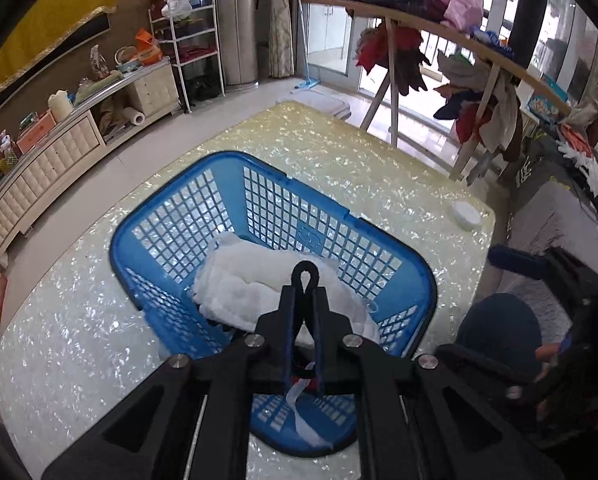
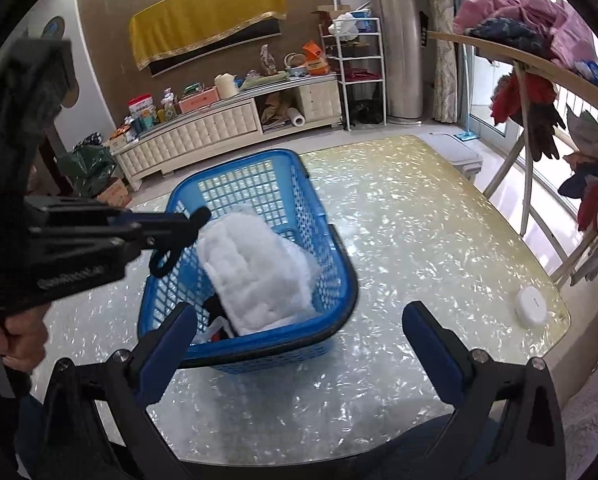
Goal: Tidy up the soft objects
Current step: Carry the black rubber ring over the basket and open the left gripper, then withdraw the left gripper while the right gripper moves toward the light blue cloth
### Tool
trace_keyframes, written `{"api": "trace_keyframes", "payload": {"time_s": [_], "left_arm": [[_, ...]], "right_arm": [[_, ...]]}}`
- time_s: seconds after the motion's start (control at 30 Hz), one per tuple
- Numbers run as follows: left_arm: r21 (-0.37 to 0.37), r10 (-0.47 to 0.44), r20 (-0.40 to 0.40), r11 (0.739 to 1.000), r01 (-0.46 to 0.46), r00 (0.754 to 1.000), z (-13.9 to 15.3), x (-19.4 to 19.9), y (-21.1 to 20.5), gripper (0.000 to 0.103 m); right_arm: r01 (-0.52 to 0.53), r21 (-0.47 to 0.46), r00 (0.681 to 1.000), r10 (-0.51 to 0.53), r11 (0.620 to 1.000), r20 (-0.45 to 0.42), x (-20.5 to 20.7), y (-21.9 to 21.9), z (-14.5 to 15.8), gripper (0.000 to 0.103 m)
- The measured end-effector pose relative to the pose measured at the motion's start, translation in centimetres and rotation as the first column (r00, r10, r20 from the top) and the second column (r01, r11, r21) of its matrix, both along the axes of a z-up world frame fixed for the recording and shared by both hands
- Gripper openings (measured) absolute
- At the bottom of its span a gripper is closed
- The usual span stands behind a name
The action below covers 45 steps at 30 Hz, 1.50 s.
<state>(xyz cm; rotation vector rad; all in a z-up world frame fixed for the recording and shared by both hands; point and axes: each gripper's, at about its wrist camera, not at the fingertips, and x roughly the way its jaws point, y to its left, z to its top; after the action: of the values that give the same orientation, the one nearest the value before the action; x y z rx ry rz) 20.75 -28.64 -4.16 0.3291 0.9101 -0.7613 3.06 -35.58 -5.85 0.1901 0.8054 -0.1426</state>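
We held the left tool (image 1: 305, 280) over the blue basket (image 1: 171, 216), fingers together w/ nothing visibly pinched at the tips; a thin white strip (image 1: 299, 412) hung back near its base. The white quilted pad (image 1: 239, 284) lay folded inside the basket, on top of a dark/red item (image 2: 219, 320). The basket sat on the pearly worktop (image 1: 59, 340). Our right tool (image 2: 295, 344) hovered just beside it, fingers wide apart & empty. A white round disc (image 2: 531, 306) lay near the worktop's corner.
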Motion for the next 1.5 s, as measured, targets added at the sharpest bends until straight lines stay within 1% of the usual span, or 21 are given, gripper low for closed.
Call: {"api": "trace_keyframes", "payload": {"time_s": [0.3,0.47,0.57,0.87,0.93,1.0,1.07,1.2,1.27,1.37,1.43,1.5], "left_arm": [[0.064,-0.035,-0.019,0.997,0.036,0.999,-3.3,1.7,-2.9,0.007],[0.099,-0.052,-0.037,0.994,0.055,0.998,-5.1,2.5,-3.8,0.007],[0.103,-0.045,-0.053,0.993,0.050,0.998,-5.9,2.9,-4.1,0.007],[0.113,-0.049,-0.059,0.992,0.056,0.997,-6.4,3.1,-4.4,0.007],[0.115,-0.050,-0.056,0.992,0.056,0.997,-6.3,3.2,-4.3,0.009],[0.119,-0.047,-0.050,0.991,0.053,0.998,-6.4,3.1,-4.5,0.016],[0.125,-0.041,-0.043,0.991,0.047,0.998,-6.3,3.1,-4.5,0.026],[0.125,-0.036,-0.028,0.991,0.039,0.999,-6.1,2.9,-4.2,0.036],[0.118,-0.035,-0.028,0.992,0.039,0.999,-5.7,2.8,-3.9,0.046],[0.099,-0.023,-0.016,0.995,0.025,1.000,-5.0,2.8,-3.3,0.057],[0.092,-0.023,-0.009,0.996,0.023,1.000,-4.6,2.8,-3.0,0.062],[0.085,-0.020,0.005,0.996,0.020,1.000,-4.0,2.5,-2.5,0.062]], "right_arm": [[0.047,0.016,0.999,-0.047,0.999,-0.021,-0.3,-1.0,-0.9,0.103],[0.055,0.030,0.998,-0.054,0.998,-0.030,-0.6,-0.9,-1.1,0.103],[0.054,0.033,0.998,-0.053,0.998,-0.035,-0.5,-0.9,-1.1,0.103],[0.055,0.041,0.998,-0.053,0.998,-0.044,-0.4,-1.5,-1.1,0.103],[0.055,0.041,0.998,-0.053,0.998,-0.045,-0.5,-1.5,-1.1,0.103],[0.055,0.041,0.998,-0.053,0.998,-0.045,-0.5,-1.5,-1.1,0.103],[0.054,0.042,0.998,-0.052,0.998,-0.045,-0.5,-1.6,-1.1,0.103],[0.056,0.037,0.998,-0.054,0.998,-0.039,-0.6,-1.6,-0.8,0.103],[0.056,0.034,0.998,-0.055,0.998,-0.039,-0.7,-1.6,-0.7,0.103],[0.052,0.033,0.998,-0.051,0.998,-0.035,-0.9,-1.5,-0.5,0.103],[0.051,0.029,0.998,-0.050,0.998,-0.031,-1.1,-1.3,-0.2,0.103],[0.051,0.021,0.998,-0.050,0.998,-0.029,-1.2,-1.1,0.1,0.103]]}}
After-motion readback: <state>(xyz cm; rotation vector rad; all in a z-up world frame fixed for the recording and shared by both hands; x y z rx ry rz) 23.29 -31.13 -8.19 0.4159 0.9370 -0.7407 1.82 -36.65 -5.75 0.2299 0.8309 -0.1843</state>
